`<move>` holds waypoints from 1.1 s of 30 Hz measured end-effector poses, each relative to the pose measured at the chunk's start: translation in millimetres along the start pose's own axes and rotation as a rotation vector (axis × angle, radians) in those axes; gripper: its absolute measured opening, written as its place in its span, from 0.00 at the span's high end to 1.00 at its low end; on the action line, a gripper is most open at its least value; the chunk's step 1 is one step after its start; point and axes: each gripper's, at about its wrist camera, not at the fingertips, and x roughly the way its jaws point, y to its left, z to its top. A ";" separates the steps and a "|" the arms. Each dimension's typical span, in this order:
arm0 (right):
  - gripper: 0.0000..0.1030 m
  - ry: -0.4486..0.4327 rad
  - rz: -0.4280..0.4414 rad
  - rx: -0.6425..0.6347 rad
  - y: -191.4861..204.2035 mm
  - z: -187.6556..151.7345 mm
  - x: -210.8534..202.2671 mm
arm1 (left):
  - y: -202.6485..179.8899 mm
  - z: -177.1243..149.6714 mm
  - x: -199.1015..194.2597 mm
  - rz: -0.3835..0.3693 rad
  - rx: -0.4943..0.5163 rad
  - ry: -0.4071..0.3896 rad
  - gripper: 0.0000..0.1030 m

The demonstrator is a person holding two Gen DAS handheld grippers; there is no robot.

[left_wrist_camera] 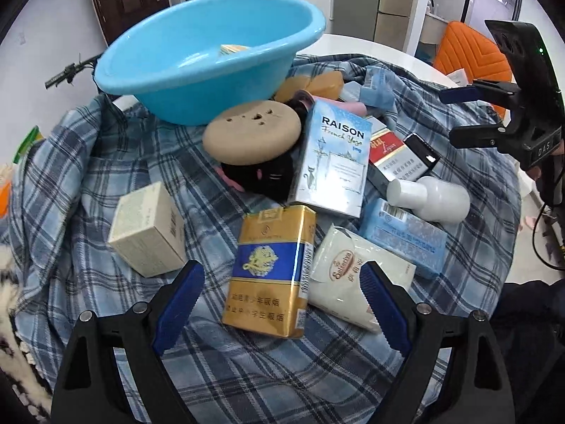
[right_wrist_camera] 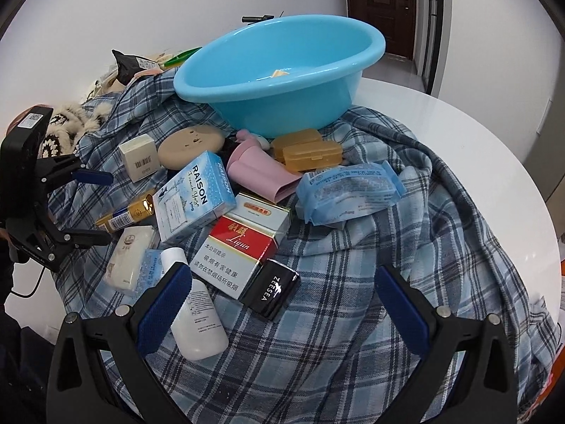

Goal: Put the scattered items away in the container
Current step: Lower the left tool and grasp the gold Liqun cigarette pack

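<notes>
A blue basin [left_wrist_camera: 197, 60] [right_wrist_camera: 282, 74] stands at the back of a plaid cloth, with one small yellowish item inside. Scattered in front lie a gold and blue cigarette pack [left_wrist_camera: 272, 268], a RAISON box [left_wrist_camera: 333, 162] [right_wrist_camera: 192, 196], a red and white pack [right_wrist_camera: 243, 251], a black ZEESEA case [right_wrist_camera: 270, 289], a white bottle [right_wrist_camera: 197, 314] [left_wrist_camera: 430, 196], a white soap packet [left_wrist_camera: 356, 275] and a cream box [left_wrist_camera: 148, 229]. My left gripper [left_wrist_camera: 282, 304] is open, its jaws either side of the gold pack. My right gripper [right_wrist_camera: 282, 307] is open, above the black case.
A tan round disc [left_wrist_camera: 252, 132], pink sleeve [right_wrist_camera: 261, 173], amber boxes [right_wrist_camera: 307, 152] and blue tissue packs [right_wrist_camera: 349, 187] [left_wrist_camera: 402, 236] lie near the basin. The plaid cloth [right_wrist_camera: 353, 353] covers a white round table [right_wrist_camera: 476, 134]. Fuzzy clothes [right_wrist_camera: 70, 123] lie at the left.
</notes>
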 end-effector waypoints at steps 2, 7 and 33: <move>0.00 0.001 0.003 0.007 -1.6 -0.8 1.6 | 0.3 0.1 1.5 0.029 -0.009 0.011 0.11; 0.00 -0.010 0.013 0.038 -8.8 -3.4 3.0 | 9.6 -0.3 11.3 -0.068 -0.013 0.056 0.11; 0.00 0.014 0.038 0.087 -13.8 -3.7 5.9 | 41.1 2.0 0.1 -0.104 -0.154 -0.004 0.48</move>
